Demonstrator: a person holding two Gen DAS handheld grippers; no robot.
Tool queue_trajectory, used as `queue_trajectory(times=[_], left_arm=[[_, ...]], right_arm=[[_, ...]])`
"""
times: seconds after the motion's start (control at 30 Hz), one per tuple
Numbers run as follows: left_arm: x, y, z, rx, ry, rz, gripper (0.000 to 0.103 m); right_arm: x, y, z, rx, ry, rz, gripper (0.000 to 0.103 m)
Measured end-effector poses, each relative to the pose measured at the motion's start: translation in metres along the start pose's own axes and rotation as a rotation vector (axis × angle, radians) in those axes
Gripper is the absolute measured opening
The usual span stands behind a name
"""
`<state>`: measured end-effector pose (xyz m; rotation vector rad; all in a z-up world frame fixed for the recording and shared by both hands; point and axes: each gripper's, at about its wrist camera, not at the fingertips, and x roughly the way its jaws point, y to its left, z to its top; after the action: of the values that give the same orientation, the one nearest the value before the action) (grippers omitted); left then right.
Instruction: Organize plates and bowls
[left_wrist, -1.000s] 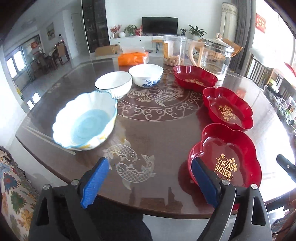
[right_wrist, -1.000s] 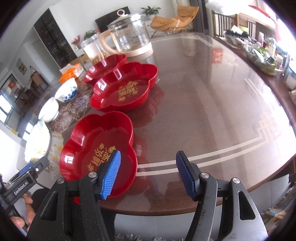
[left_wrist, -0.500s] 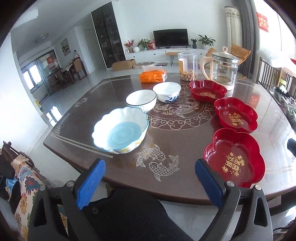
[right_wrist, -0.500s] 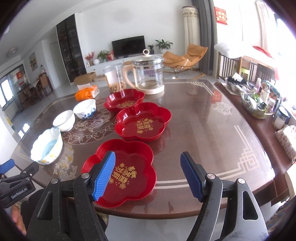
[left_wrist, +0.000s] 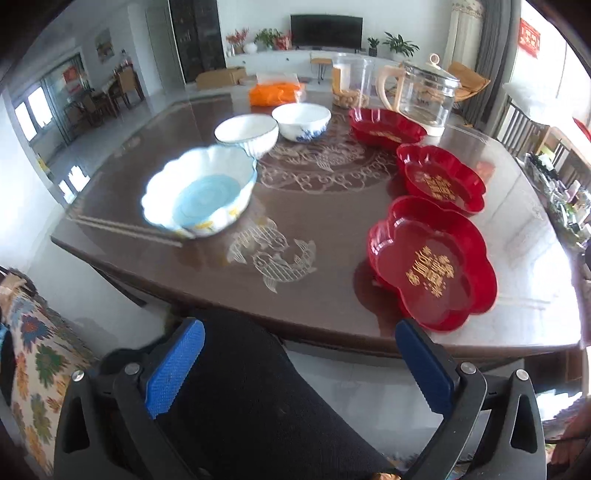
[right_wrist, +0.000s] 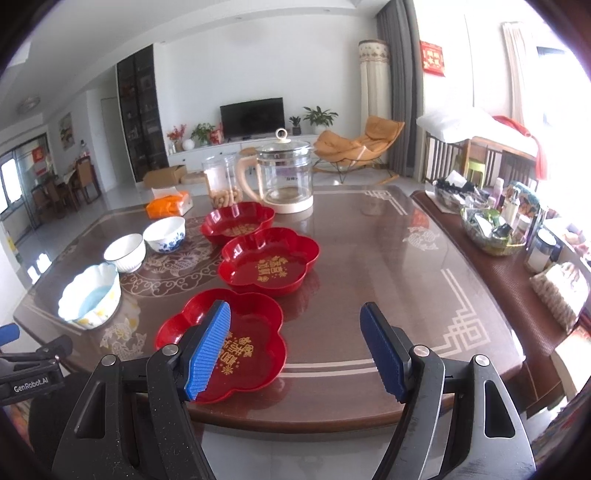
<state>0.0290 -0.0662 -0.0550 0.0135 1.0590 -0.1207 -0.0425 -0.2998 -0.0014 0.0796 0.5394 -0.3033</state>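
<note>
Three red flower-shaped plates stand in a row on the brown table: near (left_wrist: 432, 262) (right_wrist: 255, 343), middle (left_wrist: 439, 181) (right_wrist: 269, 262), far (left_wrist: 386, 125) (right_wrist: 238, 223). Left of them sit a scalloped white bowl with a blue inside (left_wrist: 201, 192) (right_wrist: 90, 295), a plain white bowl (left_wrist: 245, 133) (right_wrist: 125, 251) and a blue-patterned white bowl (left_wrist: 301, 120) (right_wrist: 164, 232). My left gripper (left_wrist: 299, 332) hangs off the table's near edge, its jaws opening, nothing between them. My right gripper (right_wrist: 295, 314) is open and empty above the near red plate's right rim.
At the back stand a glass kettle (right_wrist: 284, 177), a clear jar of nuts (right_wrist: 221, 181) and an orange pack (right_wrist: 168, 205). A side shelf crowded with bottles (right_wrist: 491, 229) runs along the right. A person's dark-clad leg (left_wrist: 258, 387) lies under the left gripper.
Both grippers have drawn back from the table and spread wider. The left one now hangs over the lap; the right one has risen and tilted up. No dish has moved.
</note>
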Motion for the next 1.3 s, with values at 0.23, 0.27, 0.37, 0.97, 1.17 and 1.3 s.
queue_trajectory(times=[0.23, 0.27, 0.37, 0.97, 1.17, 1.3], left_arm=[[0.018, 0.002, -0.016, -0.030, -0.039, -0.106, 0.099], [0.021, 0.003, -0.016, -0.030, -0.024, -0.126, 0.099], [0.039, 0.009, -0.015, -0.062, 0.070, -0.190, 0.099], [0.066, 0.014, 0.097, -0.016, 0.085, -0.238, 0.100], [0.096, -0.037, 0.186, 0.057, 0.091, -0.263, 0.099], [0.139, -0.078, 0.219, 0.152, 0.133, -0.202, 0.092]], right_arm=[[0.033, -0.017, -0.026, 0.019, 0.135, 0.043, 0.082], [0.031, -0.023, -0.026, 0.044, 0.115, 0.033, 0.082], [0.018, -0.041, -0.015, 0.080, -0.041, -0.010, 0.082], [0.166, -0.102, 0.016, 0.275, 0.468, 0.346, 0.082], [0.236, -0.104, 0.076, 0.216, 0.536, 0.294, 0.082], [0.278, -0.093, 0.090, 0.207, 0.625, 0.308, 0.082]])
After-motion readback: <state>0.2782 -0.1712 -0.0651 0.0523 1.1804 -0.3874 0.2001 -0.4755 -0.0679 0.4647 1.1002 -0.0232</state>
